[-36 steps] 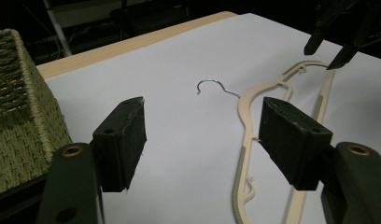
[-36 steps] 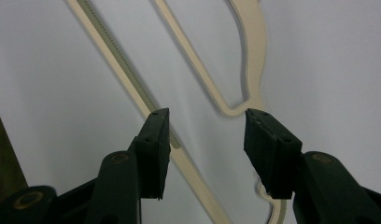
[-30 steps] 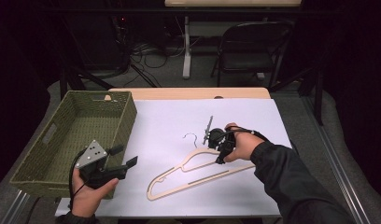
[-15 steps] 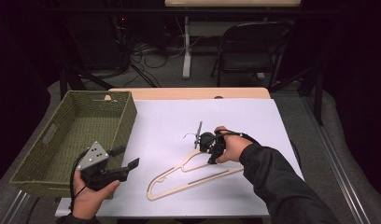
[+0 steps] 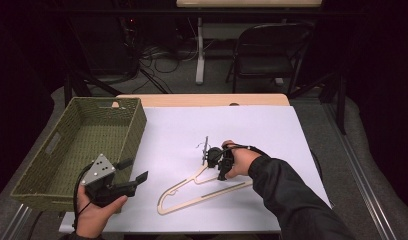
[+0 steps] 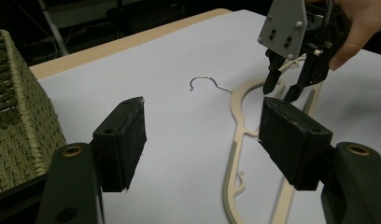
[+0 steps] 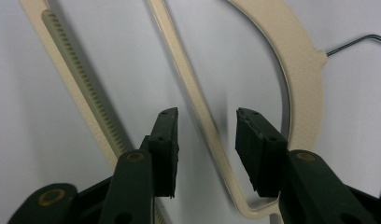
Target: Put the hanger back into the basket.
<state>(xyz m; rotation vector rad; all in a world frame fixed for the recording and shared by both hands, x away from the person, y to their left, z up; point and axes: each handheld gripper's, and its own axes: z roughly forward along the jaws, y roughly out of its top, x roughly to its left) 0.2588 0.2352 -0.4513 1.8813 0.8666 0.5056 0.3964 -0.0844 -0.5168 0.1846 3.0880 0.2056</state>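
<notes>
Here one hanger (image 5: 202, 187), one basket (image 5: 52, 165), two hand-held grippers.

To your left sits a green woven basket (image 5: 79, 145), long and rectangular, with a slot handle cut into its side wall, resting on the worktop's (image 5: 202, 99) left part. A white sheet (image 5: 252, 130) covers most of that worktop, leaving a strip of pale wood bare along the far edge. Look past that edge and you've got a dark folding chair (image 5: 272, 55) standing on the floor, a white table leg (image 5: 199, 50) just beside it, and a tangle of cables (image 5: 162, 60) lying in the gloom.
</notes>
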